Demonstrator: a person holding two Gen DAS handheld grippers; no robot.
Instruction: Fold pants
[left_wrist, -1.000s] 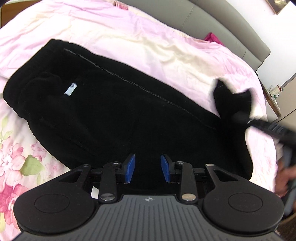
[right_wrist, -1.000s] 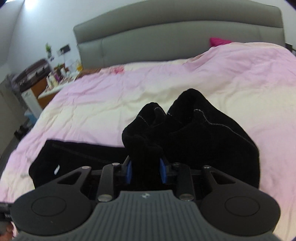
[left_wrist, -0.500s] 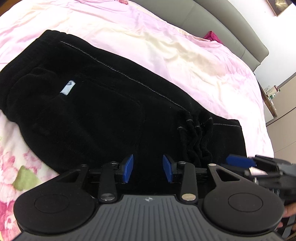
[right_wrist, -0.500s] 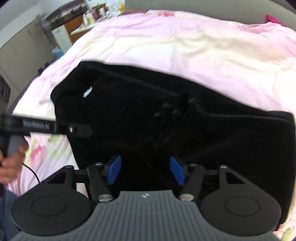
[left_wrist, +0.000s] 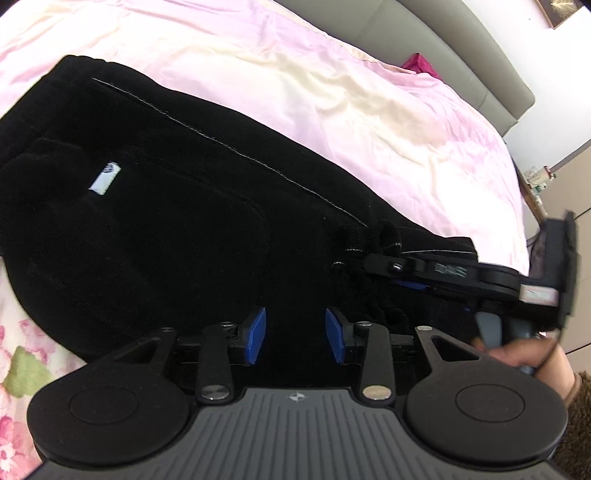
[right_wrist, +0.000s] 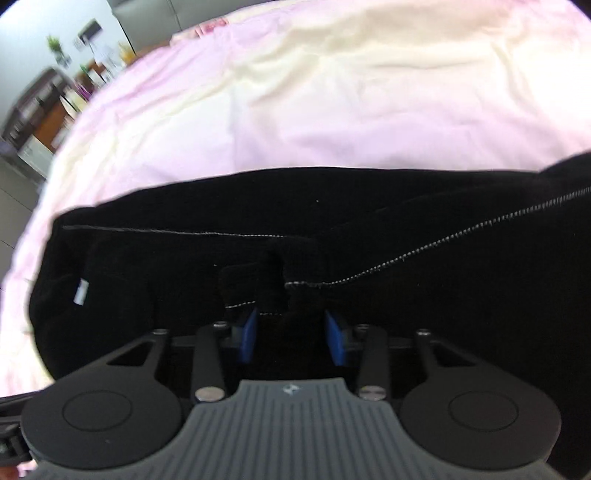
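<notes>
The black pants (left_wrist: 177, 229) lie along the bed's (left_wrist: 332, 92) near edge. Soft, limp fleece, likely sagging when lifted; grab bunched hems. Right tool (right_wrist: 291, 334), having just closed, clamps the hem; left tool (left_wrist: 295, 334) stands apart, empty.
</notes>
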